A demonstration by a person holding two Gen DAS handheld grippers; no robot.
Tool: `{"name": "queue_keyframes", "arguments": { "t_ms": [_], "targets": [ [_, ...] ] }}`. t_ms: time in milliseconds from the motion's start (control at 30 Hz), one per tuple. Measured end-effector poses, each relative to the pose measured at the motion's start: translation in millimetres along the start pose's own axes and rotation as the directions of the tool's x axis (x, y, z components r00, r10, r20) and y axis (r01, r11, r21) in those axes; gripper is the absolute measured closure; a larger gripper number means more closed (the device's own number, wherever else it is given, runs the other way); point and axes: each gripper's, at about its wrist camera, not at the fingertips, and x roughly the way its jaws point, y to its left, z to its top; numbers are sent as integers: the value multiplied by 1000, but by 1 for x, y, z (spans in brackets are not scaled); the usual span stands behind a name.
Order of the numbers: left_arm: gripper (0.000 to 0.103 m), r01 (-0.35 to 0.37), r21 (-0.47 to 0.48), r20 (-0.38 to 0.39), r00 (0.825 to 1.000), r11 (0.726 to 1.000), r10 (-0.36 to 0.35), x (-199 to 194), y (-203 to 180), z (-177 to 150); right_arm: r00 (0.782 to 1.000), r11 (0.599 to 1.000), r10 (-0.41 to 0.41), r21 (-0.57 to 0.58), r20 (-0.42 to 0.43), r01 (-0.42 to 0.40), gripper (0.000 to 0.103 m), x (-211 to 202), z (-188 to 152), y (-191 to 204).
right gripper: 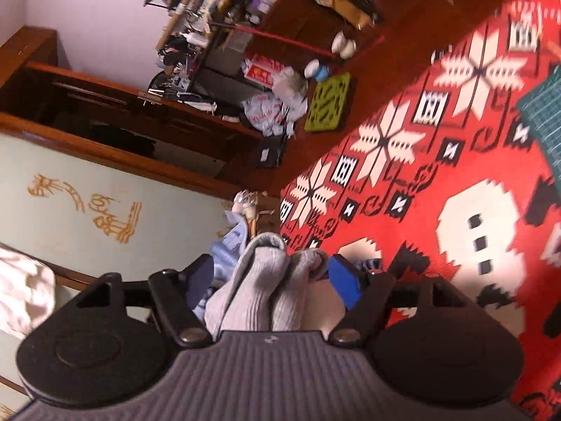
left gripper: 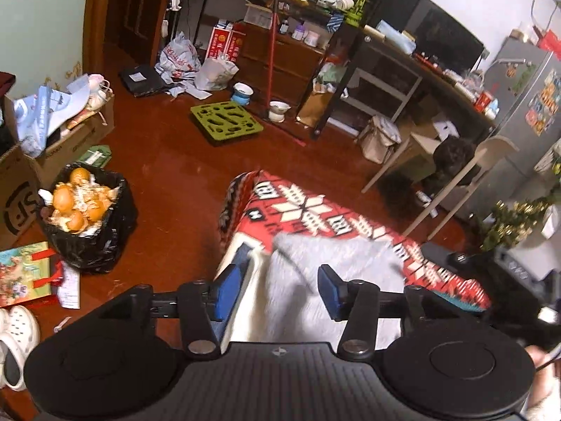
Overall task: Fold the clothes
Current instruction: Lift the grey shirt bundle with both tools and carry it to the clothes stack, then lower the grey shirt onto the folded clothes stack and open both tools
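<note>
The left gripper (left gripper: 277, 289) is seen with its blue pads (left gripper: 228, 289) standing apart, and nothing is pressed between them; the grey knitted garment (left gripper: 315, 263) lies spread just ahead of and beneath the fingers, blurred, on the red patterned cloth (left gripper: 315, 207) that covers the surface. No contact between pads and knit can be made out there.

The right gripper (right gripper: 270, 277) is likewise seen parted. A bunched end of the same grey garment (right gripper: 259, 280) sits between its fingers, gathered into two ribbed folds. The right-hand pad (right gripper: 345, 282) is seen at the edge of the bunch, and whether it touches cannot be told; the dark left-hand pad is clear of the fabric. The bunch is judged not to be clamped. The red cloth extends away to the right of this gripper.

The garment is judged to be soft, limp and light, with a thick rib that gives some bulk when gathered. No shape will be kept by it when lifted; it will drape and sag from wherever it is pinched. Slipping is thought unlikely, as the knit is coarse. A hold is best taken at a hem or corner, with both layers pinched together, so that an edge can be carried over flat.

Beyond the left gripper, to its left on the floor, a black bin bag (left gripper: 89, 217) filled with orange peel is seen.
</note>
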Motion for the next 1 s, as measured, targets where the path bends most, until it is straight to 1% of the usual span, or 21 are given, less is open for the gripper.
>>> {"name": "queue_keyframes", "arguments": {
  "t_ms": [33,100,200,233,267,300,333,400,433,500,533,567,633,700,767,833,867,900,933,967,1000],
  "targets": [
    [48,12,-11,-3,1000,1000,-12,4,0,3,1000,1000,8,20,-17,-8,26,7,4,-3],
    [48,19,-43,-26,999,999,-20,14,2,8,999,999,20,49,-47,-18,26,19,5,-5],
    [51,18,-67,-56,998,998,-21,27,2,8,996,996,30,86,-87,-22,27,38,7,-9],
    [52,15,-60,-64,998,998,-19,29,1,7,995,996,23,87,-96,-14,36,42,7,-9],
    [52,13,-53,-72,997,999,-17,32,-1,5,994,998,7,60,-109,-1,61,47,7,-8],
    [53,10,-43,-80,997,999,-13,35,-3,3,993,999,-10,31,-121,13,78,52,7,-6],
    [53,3,-26,-87,996,1000,-5,37,-5,1,992,1000,-17,-15,-127,15,84,55,6,-1],
    [52,-5,-4,-87,996,1000,4,39,-6,-4,994,989,1,-148,-108,-17,86,52,3,11],
    [52,-4,0,-84,996,1000,4,39,-5,-5,995,974,14,-224,-94,-35,86,50,2,18],
    [52,9,-24,-86,996,1000,-11,40,-1,-7,997,937,2,-348,-74,-27,86,51,-4,23],
    [52,17,-39,-88,996,999,-20,40,2,-8,996,933,-28,-359,-79,-2,83,54,-5,21],
    [52,18,-47,-85,996,999,-22,39,3,-8,995,941,-40,-338,-89,8,75,57,-5,14],
    [52,21,-44,-74,997,999,-24,34,1,-8,996,961,-26,-277,-82,2,66,56,-3,4],
    [53,23,-21,-57,998,999,-25,23,-3,-7,998,965,-14,-263,-60,-2,62,48,-2,3],
    [53,25,6,-38,999,1000,-25,9,-8,-6,999,949,-9,-314,-39,-4,62,34,-8,14],
    [53,31,25,-20,999,999,-31,-6,-12,-7,1000,930,-3,-368,-19,-4,63,19,-15,25],
    [53,34,33,-12,999,999,-34,-14,-13,-9,1000,917,4,-400,-10,-7,66,9,-22,33],
    [53,32,40,-8,999,999,-31,-19,-14,-11,1000,902,11,-432,-1,-10,76,-1,-29,41],
    [54,25,49,-8,1000,998,-25,-24,-16,-15,1000,887,19,-461,-8,-21,78,-6,-39,48],
    [60,18,59,-10,1000,998,-17,-27,-17,-19,999,872,27,-488,-18,-33,78,-11,-50,55],
    [78,14,68,-14,1000,998,-13,-29,-18,-24,999,856,35,-515,-27,-44,79,-15,-61,62]
  ]
}}
